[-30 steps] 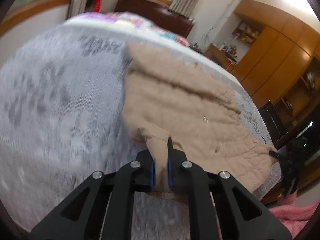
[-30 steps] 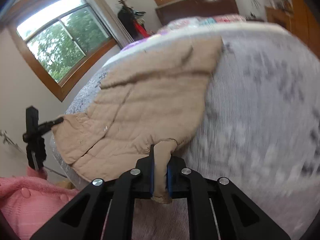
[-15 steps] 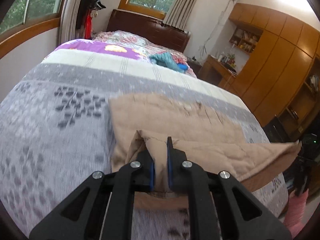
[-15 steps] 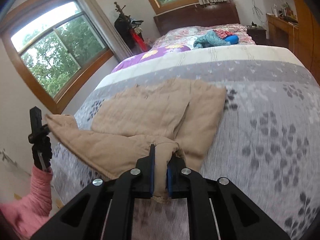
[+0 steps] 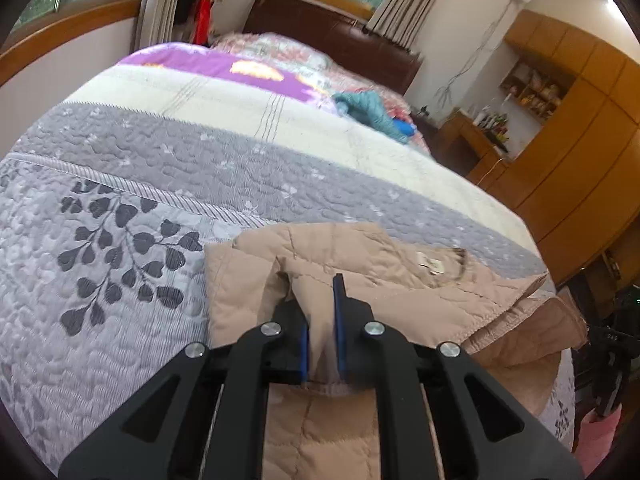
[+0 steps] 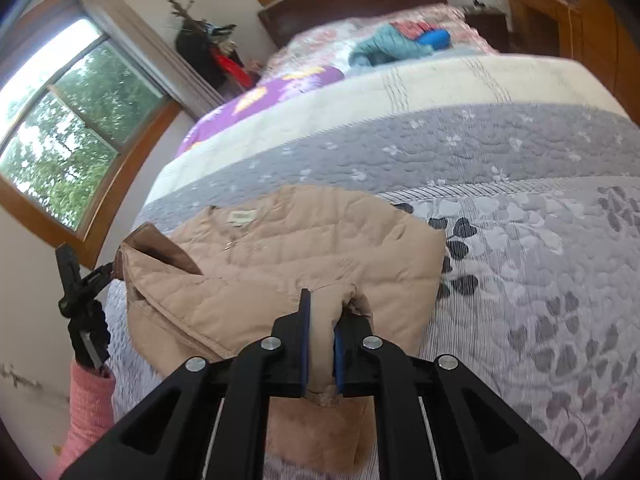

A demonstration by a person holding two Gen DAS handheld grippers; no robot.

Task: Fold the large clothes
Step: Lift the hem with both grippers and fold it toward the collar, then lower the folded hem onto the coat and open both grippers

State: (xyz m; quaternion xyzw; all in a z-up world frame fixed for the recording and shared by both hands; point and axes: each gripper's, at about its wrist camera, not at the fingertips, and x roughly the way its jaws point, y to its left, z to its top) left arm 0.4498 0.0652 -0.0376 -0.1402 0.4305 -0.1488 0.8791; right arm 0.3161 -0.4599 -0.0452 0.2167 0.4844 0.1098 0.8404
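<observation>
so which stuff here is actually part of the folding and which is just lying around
In the job:
- beige quilted jacket
- left gripper, shut on the jacket
- right gripper, shut on the jacket
- grey bedspread, the folding surface

Lying about:
- teal garment
- blue item beside it
- clothes on the coat stand

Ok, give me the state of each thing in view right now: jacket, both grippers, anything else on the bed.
Beige quilted jacket: doubled over on the bedspread, inner label showing.
Left gripper: shut on a bunched jacket edge.
Right gripper: shut on a bunched jacket edge.
Grey bedspread: spread flat under the jacket.
Teal garment: crumpled, unfolded, near the headboard.
</observation>
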